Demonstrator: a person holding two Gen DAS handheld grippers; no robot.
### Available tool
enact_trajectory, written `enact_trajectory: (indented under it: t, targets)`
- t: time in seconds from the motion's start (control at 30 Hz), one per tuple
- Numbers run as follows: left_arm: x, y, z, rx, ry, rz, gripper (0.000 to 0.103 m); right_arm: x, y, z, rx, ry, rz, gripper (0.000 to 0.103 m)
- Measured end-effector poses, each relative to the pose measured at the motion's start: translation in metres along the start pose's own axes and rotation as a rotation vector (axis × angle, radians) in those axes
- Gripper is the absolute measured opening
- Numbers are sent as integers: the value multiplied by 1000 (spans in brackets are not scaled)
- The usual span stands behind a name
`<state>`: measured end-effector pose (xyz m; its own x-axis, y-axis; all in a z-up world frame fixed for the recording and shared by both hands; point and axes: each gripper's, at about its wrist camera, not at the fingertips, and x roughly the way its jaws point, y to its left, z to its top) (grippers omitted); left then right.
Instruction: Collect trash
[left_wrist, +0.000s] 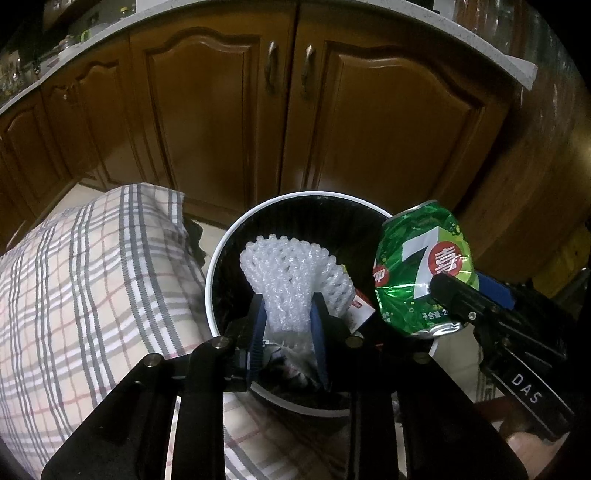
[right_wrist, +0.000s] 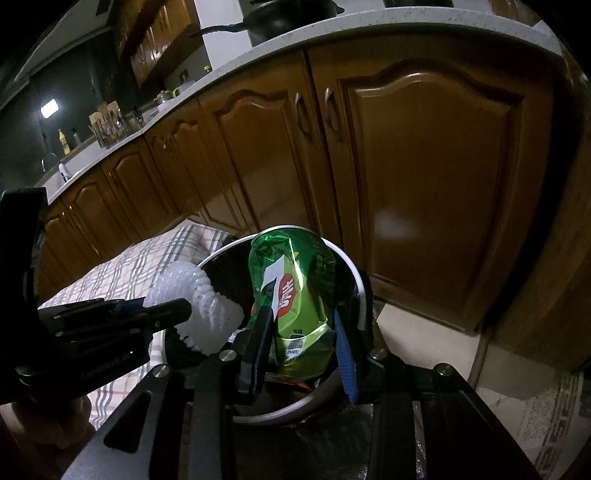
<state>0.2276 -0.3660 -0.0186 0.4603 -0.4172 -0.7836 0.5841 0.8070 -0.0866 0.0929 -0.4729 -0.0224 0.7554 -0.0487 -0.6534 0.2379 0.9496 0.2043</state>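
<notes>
Foam fruit net (left_wrist: 295, 273): we hold it in our left tool (left_wrist: 288, 325) above the white-rimmed trash bin (left_wrist: 210, 280). Crushed 7-Up can (right_wrist: 291, 291): clamped in our right tool (right_wrist: 303, 343), over the same bin.

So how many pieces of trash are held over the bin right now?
2. The white foam net is clamped in the left tool; the crushed green can is in the right tool. More trash lies inside the bin, partly hidden.

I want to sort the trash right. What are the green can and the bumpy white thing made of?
The green can looks like thin shiny metal, likely aluminium: it is dented and glinting. The bumpy white net looks like soft foam plastic mesh, matte and squashed between the fingers.
</notes>
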Motion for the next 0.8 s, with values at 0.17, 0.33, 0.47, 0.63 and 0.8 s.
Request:
enact_trajectory:
  t: [0.17,0.33,0.47,0.63,0.8]
  targets:
    - [-1,2,1,1,-1,2,42,4,-1,2,3,8,2,35]
    - [-12,7,-2,-18,-20,-3,66,4,-6,3,32,9,14,52]
    - [-23,10,-8,-23,-41,-2,70,-1,-6,1,41,-3,19,56]
    - [-47,18,-24,-48,-90,6,74,-16,-3,-4,60,-33,43,66]
    - [-71,29,-44,-73,-134,9,75,-41,7,-14,82,-86,67,78]
